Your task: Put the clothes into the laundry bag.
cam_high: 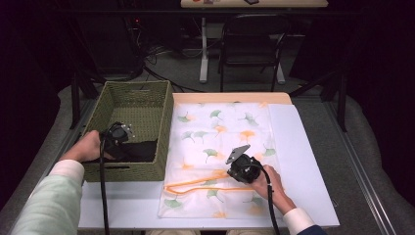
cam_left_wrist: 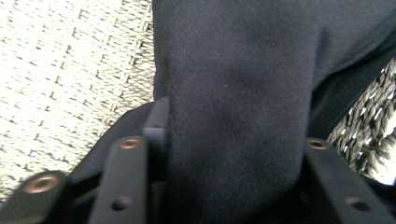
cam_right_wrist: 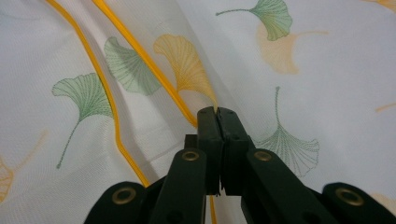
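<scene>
A black cloth point(cam_high: 141, 151) lies in the near right corner of a green woven basket point(cam_high: 110, 90). My left gripper point(cam_high: 129, 148) reaches into the basket and is shut on it; in the left gripper view a thick fold of the black cloth point(cam_left_wrist: 243, 93) bulges between the jaws of that gripper point(cam_left_wrist: 233, 140). A white cloth printed with green and orange leaves point(cam_high: 220, 129) is spread on the table, edged with an orange band point(cam_high: 195, 183). My right gripper point(cam_high: 230, 172) is shut on a raised fold of the leaf cloth point(cam_right_wrist: 327, 70) beside its orange band point(cam_right_wrist: 140, 51), jaws point(cam_right_wrist: 217, 112) pressed together.
The basket stands at the table's left, touching the leaf cloth's left edge. A white board point(cam_high: 306, 161) covers the table under the cloth, with bare room at the right. A dark chair point(cam_high: 252, 44) and a desk leg point(cam_high: 203, 54) stand beyond the far edge.
</scene>
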The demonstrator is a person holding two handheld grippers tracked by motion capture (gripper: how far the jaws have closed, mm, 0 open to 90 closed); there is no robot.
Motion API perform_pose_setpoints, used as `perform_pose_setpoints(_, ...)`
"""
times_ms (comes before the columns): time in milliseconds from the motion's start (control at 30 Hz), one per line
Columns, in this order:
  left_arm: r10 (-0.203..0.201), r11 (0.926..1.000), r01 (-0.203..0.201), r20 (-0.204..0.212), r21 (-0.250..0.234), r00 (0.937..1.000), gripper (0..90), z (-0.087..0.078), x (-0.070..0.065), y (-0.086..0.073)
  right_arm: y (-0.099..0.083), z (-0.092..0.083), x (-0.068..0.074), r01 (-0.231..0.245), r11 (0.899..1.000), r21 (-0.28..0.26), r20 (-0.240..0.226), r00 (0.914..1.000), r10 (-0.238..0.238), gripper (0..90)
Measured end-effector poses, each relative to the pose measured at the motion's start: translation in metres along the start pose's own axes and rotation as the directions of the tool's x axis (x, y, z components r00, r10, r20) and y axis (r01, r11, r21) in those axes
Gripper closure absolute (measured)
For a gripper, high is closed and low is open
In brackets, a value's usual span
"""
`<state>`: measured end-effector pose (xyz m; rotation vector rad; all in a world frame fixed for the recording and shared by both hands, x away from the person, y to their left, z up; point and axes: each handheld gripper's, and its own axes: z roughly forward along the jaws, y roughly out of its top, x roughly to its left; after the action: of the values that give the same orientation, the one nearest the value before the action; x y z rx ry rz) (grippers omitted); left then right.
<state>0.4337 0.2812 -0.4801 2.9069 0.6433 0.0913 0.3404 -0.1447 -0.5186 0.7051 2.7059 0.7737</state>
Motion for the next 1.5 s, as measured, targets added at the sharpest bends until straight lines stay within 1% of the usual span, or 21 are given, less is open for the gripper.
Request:
perform_pose_setpoints(67, 0.011, 0.9998, -0.011, -0.009, -0.018, 0.9999, 62.6, -0.001, -0.001, -0.002, 0.0, 0.0, 0.0, -0.005, 1.0, 0.0, -0.002, 1.0, 0.005, 88.9)
perform_pose_setpoints(100, 0.011, 0.9998, -0.011, -0.009, -0.018, 0.9999, 63.3, -0.001, -0.001, -0.002, 0.0, 0.0, 0.0, -0.004, 1.0, -0.002, 0.0, 1.0, 0.004, 88.9)
perform_pose_setpoints(200, 0.012, 0.9989, -0.014, -0.033, -0.044, 0.9994, 63.9, -0.006, -0.002, -0.006, 0.0, -0.001, 0.0, -0.009, 1.0, -0.003, 0.001, 1.0, 0.009, 88.9)
perform_pose_setpoints(233, 0.009, 0.9986, -0.01, -0.032, -0.052, 0.9994, 63.9, -0.008, -0.002, -0.007, 0.0, -0.001, 0.0, -0.007, 1.0, -0.003, 0.001, 1.0, 0.007, 88.9)
perform_pose_setpoints(267, 0.01, 0.9982, -0.012, -0.041, -0.058, 0.9991, 63.9, -0.01, -0.002, -0.008, 0.0, -0.001, 0.0, -0.008, 1.0, -0.003, 0.002, 1.0, 0.008, 88.9)
perform_pose_setpoints(333, -0.002, 0.997, -0.001, -0.041, -0.078, 0.9992, 64.0, -0.015, -0.002, -0.01, 0.0, -0.001, 0.0, -0.005, 1.0, -0.004, 0.001, 1.0, 0.005, 88.9)
perform_pose_setpoints(367, -0.003, 0.9962, -0.002, -0.05, -0.087, 0.9987, 64.0, -0.018, -0.002, -0.011, 0.0, -0.001, 0.0, -0.006, 1.0, -0.004, 0.004, 1.0, 0.006, 88.9)
perform_pose_setpoints(433, -0.009, 0.9952, 0.003, -0.056, -0.098, 0.9984, 64.0, -0.022, -0.002, -0.012, -0.001, -0.002, -0.001, -0.004, 1.0, -0.006, 0.003, 1.0, 0.004, 88.9)
perform_pose_setpoints(700, -0.01, 0.9933, 0.0, -0.082, -0.116, 0.9966, 64.0, -0.038, -0.006, -0.012, 0.0, -0.002, -0.001, -0.006, 1.0, -0.004, 0.004, 1.0, 0.006, 88.9)
perform_pose_setpoints(800, -0.017, 0.9923, 0.006, -0.088, -0.124, 0.996, 63.9, -0.042, -0.007, -0.013, 0.0, -0.001, 0.0, -0.011, 1.0, -0.004, 0.005, 0.9999, 0.011, 88.9)
perform_pose_setpoints(833, -0.024, 0.9913, 0.012, -0.09, -0.131, 0.9956, 63.9, -0.045, -0.008, -0.013, 0.0, 0.0, 0.0, -0.003, 1.0, 0.001, 0.003, 1.0, 0.003, 88.9)
perform_pose_setpoints(867, -0.017, 0.9916, 0.005, -0.097, -0.129, 0.9952, 63.9, -0.047, -0.008, -0.013, 0.0, 0.0, 0.0, -0.004, 1.0, 0.0, 0.002, 1.0, 0.004, 88.9)
perform_pose_setpoints(900, -0.02, 0.9918, 0.007, -0.097, -0.128, 0.9951, 63.9, -0.049, -0.009, -0.013, 0.0, 0.0, 0.0, -0.007, 1.0, -0.002, 0.003, 1.0, 0.007, 88.9)
perform_pose_setpoints(933, -0.018, 0.9918, 0.005, -0.106, -0.128, 0.9942, 63.9, -0.05, -0.01, -0.012, 0.0, -0.001, 0.0, -0.009, 1.0, -0.003, 0.004, 1.0, 0.009, 88.9)
perform_pose_setpoints(967, -0.01, 0.9924, -0.003, -0.105, -0.123, 0.9944, 63.9, -0.052, -0.01, -0.012, 0.0, -0.001, 0.0, -0.009, 1.0, -0.006, 0.003, 1.0, 0.009, 89.0)
perform_pose_setpoints(1033, -0.022, 0.9909, 0.008, -0.106, -0.135, 0.9942, 63.9, -0.054, -0.011, -0.013, 0.0, -0.001, 0.0, -0.009, 1.0, -0.005, 0.005, 0.9999, 0.009, 89.0)
perform_pose_setpoints(1100, -0.019, 0.9909, 0.004, -0.111, -0.135, 0.9937, 63.9, -0.057, -0.01, -0.013, 0.0, -0.001, 0.0, -0.008, 1.0, -0.005, 0.003, 1.0, 0.008, 89.0)
perform_pose_setpoints(1267, -0.029, 0.9886, 0.011, -0.118, -0.15, 0.9926, 63.9, -0.063, -0.011, -0.015, 0.0, -0.001, 0.0, -0.009, 1.0, -0.005, 0.003, 1.0, 0.009, 89.0)
perform_pose_setpoints(1400, -0.044, 0.9868, 0.025, -0.115, -0.16, 0.9923, 63.9, -0.067, -0.012, -0.016, -0.001, -0.001, 0.0, -0.012, 1.0, -0.005, 0.002, 0.9999, 0.012, 89.0)
perform_pose_setpoints(1433, -0.042, 0.9862, 0.021, -0.124, -0.164, 0.9914, 64.0, -0.068, -0.012, -0.016, 0.0, -0.001, 0.0, -0.011, 1.0, -0.005, 0.005, 0.9999, 0.011, 89.0)
perform_pose_setpoints(1500, -0.043, 0.9858, 0.022, -0.125, -0.166, 0.9913, 64.0, -0.071, -0.013, -0.015, 0.0, -0.001, 0.0, -0.008, 1.0, -0.004, 0.005, 1.0, 0.008, 89.0)
